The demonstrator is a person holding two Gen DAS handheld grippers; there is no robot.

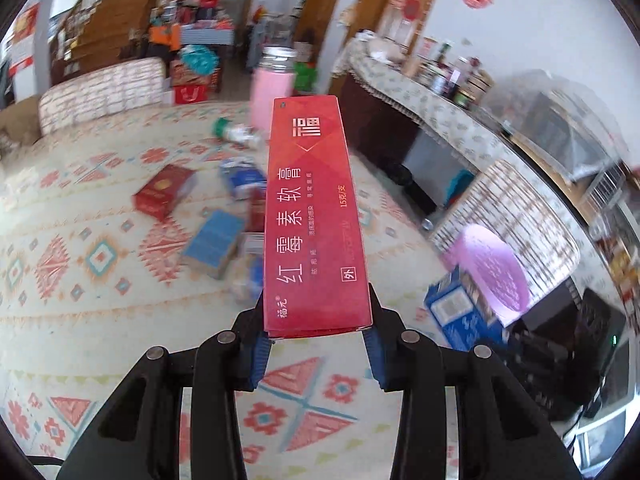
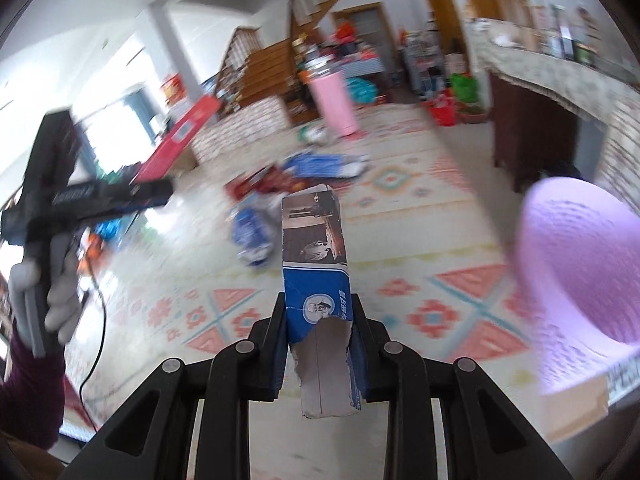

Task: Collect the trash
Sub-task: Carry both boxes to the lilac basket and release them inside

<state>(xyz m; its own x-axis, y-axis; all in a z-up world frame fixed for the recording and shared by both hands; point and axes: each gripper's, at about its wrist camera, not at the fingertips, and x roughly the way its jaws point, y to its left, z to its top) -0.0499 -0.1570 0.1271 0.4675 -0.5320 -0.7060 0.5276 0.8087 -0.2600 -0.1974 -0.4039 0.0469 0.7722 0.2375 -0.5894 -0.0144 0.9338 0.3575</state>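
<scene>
Red box (image 1: 316,216) is clamped at its near end by the left gripper (image 1: 318,344), frame centre. Torn blue carton (image 2: 316,276) is pinched in the right gripper (image 2: 318,356). Purple bin (image 2: 580,280) is seen at right edge. Risk: long box could be levered loose w/ fast swing; torn cardboard may slip.

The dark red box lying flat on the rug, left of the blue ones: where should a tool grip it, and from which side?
Grip the dark red box across its narrow width, coming down from above. It lies flat on the rug, so only the top and thin side walls show. Its left side is bare rug; a blue box lies near its lower right. Both tools are full now: left holds the long red box, right the torn blue carton.
</scene>
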